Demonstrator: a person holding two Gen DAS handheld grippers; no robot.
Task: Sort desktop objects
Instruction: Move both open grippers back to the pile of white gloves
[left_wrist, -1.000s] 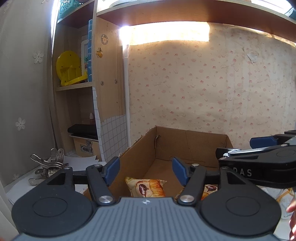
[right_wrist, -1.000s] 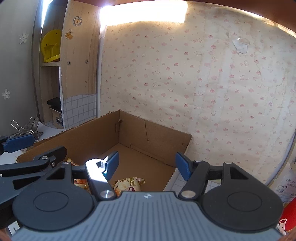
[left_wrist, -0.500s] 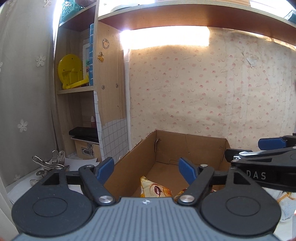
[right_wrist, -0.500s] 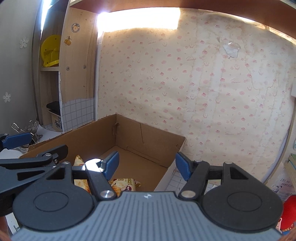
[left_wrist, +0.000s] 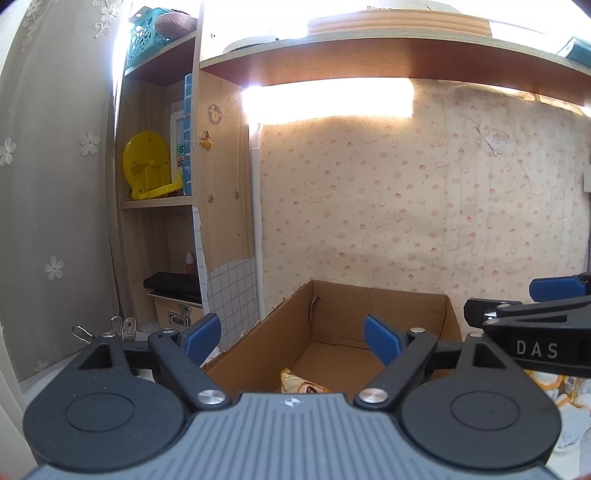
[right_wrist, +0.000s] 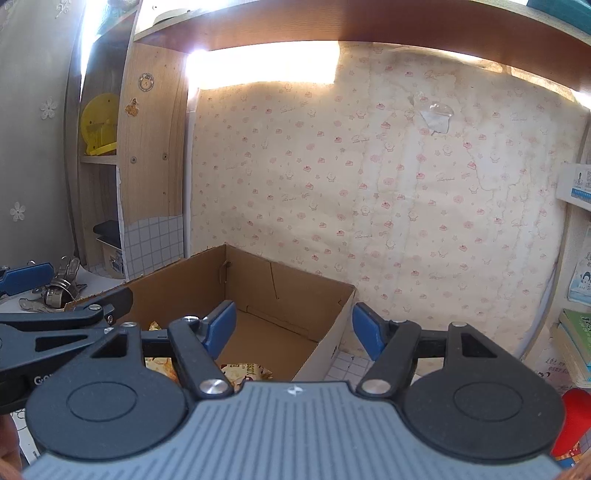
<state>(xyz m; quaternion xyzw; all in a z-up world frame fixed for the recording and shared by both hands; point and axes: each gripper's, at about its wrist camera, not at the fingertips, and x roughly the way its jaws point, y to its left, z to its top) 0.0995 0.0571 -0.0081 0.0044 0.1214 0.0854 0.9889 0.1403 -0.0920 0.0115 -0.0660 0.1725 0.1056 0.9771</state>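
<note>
An open brown cardboard box (left_wrist: 376, 314) stands against the wallpapered wall; it also shows in the right wrist view (right_wrist: 280, 288). Yellow snack packets (left_wrist: 299, 384) lie on its floor, also seen in the right wrist view (right_wrist: 243, 369). My left gripper (left_wrist: 291, 338) is open and empty, held above the box's near left side. My right gripper (right_wrist: 293, 330) is open and empty, above the box's right front corner. Each gripper shows at the edge of the other's view.
A pile of metal clips (right_wrist: 55, 288) lies on the desk left of the box. A wooden shelf unit (left_wrist: 221, 166) holds a yellow disc (left_wrist: 147, 166) and a black case (left_wrist: 173, 284). Books (right_wrist: 576, 339) and a red object (right_wrist: 576, 417) are at the right.
Both grippers have risen and tilted upward, so more of the wall and upper shelf shows and the box sits lower in view. The left gripper's jaws have opened wider.
</note>
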